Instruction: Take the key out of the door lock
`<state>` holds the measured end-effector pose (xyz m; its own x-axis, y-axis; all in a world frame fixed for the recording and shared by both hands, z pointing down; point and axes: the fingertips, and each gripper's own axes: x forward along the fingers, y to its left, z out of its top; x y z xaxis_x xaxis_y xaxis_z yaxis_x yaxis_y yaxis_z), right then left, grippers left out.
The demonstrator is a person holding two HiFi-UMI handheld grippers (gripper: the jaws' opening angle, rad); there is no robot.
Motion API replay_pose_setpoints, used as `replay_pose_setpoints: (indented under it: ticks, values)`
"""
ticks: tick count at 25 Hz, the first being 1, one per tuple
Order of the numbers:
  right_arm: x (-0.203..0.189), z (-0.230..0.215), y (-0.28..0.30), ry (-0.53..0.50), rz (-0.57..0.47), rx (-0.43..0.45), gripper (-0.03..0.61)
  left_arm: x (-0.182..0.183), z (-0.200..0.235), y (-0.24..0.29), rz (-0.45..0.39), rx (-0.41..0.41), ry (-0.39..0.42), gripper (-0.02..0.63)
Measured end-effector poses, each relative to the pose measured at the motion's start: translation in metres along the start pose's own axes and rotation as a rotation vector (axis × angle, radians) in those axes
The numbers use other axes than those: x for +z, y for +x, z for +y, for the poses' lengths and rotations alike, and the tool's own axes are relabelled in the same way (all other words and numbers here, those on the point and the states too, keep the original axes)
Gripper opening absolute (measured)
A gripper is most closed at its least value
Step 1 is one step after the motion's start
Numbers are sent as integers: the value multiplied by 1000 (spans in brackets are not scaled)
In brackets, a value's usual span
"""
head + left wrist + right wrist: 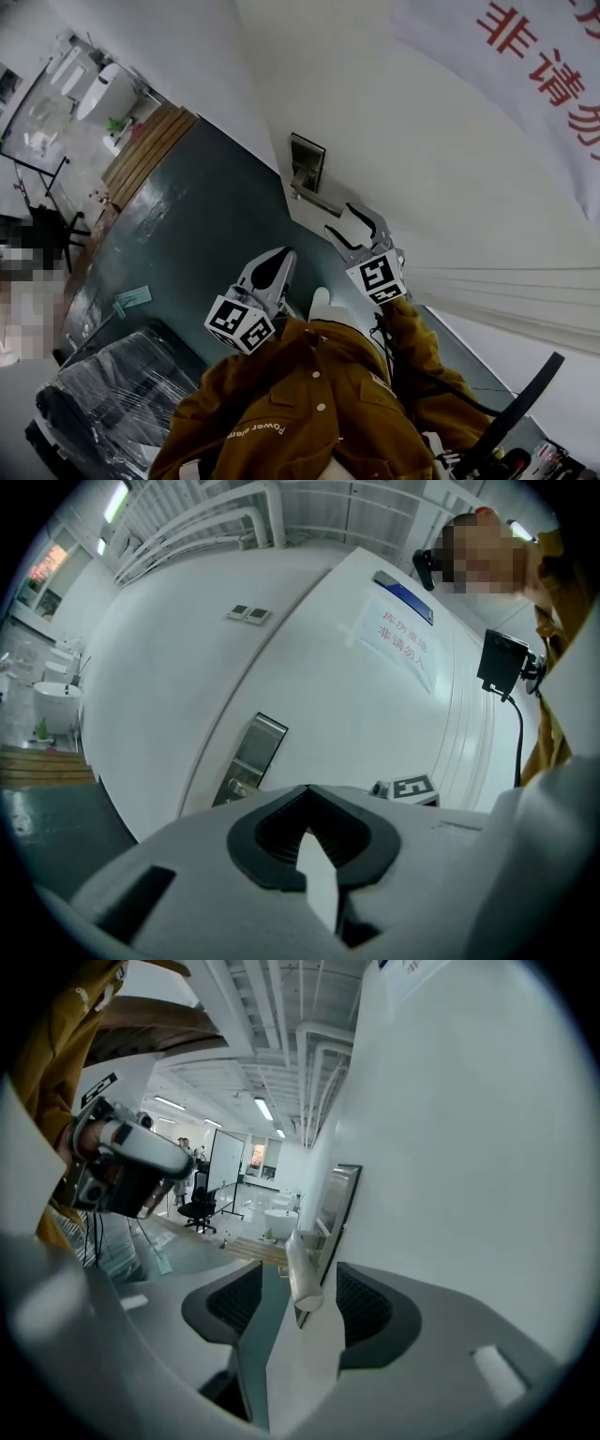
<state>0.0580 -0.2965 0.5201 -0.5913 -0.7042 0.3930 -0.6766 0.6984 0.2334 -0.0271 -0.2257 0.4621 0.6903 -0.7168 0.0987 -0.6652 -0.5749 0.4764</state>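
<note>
A metal lock plate (307, 164) with a lever handle (319, 202) sits on the white door (441, 187). No key shows in any view. My right gripper (342, 220) is open just below the handle's free end. In the right gripper view the handle (305, 1269) lies in the gap between the two pads (367, 1307) without touching either, and the lock plate (336, 1208) is beyond it. My left gripper (281, 258) hangs lower and left, away from the door, shut with nothing in it. In the left gripper view (309, 827) the lock plate (253, 752) is ahead.
A paper sign with red characters (534, 56) hangs on the door at the upper right. The grey-green floor (187, 225) lies to the left, with a wooden platform (150, 141) further off. A plastic-wrapped black bundle (112, 394) stands at the lower left. Wall switches (248, 614) are left of the door.
</note>
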Motion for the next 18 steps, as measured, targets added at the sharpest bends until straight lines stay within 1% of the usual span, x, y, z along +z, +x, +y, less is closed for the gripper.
replay_pose_setpoints:
  ticks: [3, 6, 8, 10, 12, 15, 16, 17, 18]
  values:
    - [-7, -9, 19, -34, 48, 33, 241, -2, 5, 1, 3, -8, -22, -3]
    - [-14, -10, 25, -63, 96, 60, 229, -1, 8, 0, 1, -16, -36, -3]
    - [-15, -9, 26, -75, 99, 79, 181, -1, 11, -1, 1, -18, -47, -3]
    - [-14, -6, 27, -82, 99, 102, 127, -2, 16, 0, 2, -23, -78, -3]
    - [-15, -4, 27, -91, 110, 115, 124, -6, 22, 2, -7, -43, -143, -3]
    - [-15, -5, 28, -101, 123, 121, 124, -13, 34, 13, -47, -105, -307, -3]
    - [-15, -5, 28, -100, 124, 122, 124, -19, 41, 20, -47, -122, -370, 45]
    - [-15, -5, 28, -100, 127, 122, 124, -26, 50, 28, -39, -131, -430, 151]
    - [-15, -5, 28, -100, 131, 122, 124, -35, 61, 36, -30, -131, -488, 179]
